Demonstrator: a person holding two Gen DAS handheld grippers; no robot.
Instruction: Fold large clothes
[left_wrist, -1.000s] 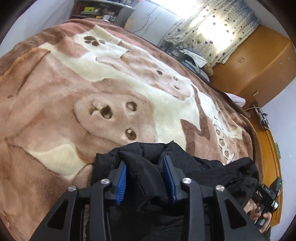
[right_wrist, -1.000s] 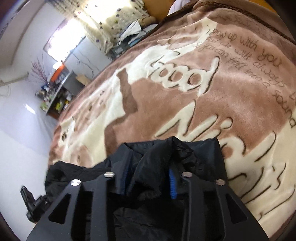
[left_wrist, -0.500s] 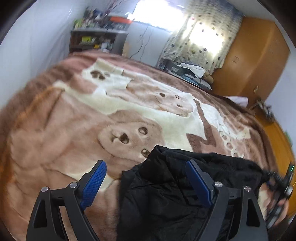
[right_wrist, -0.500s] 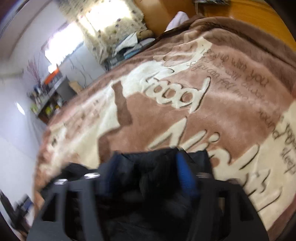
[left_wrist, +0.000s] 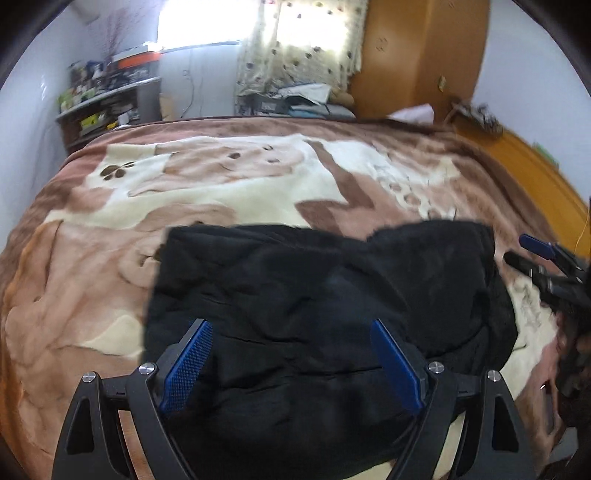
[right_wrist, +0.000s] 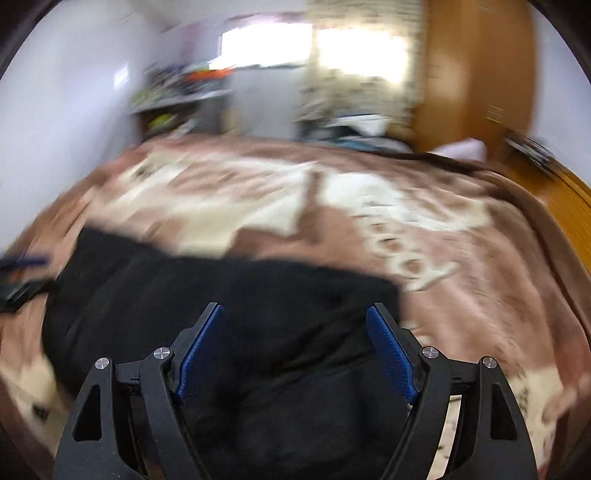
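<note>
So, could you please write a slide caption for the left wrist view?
Open left gripper above a folded black jacket lying on a brown puppy-print blanket.

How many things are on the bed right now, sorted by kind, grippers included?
Black padded garment: 1
Brown and cream plush blanket: 1
Black two-finger grippers with blue pads, both open: 2, left gripper and right gripper
Total: 4

place: bedroom | signs: blanketed bed (left_wrist: 258, 199), wardrobe (left_wrist: 417, 55), curtained window (left_wrist: 299, 40)
</note>
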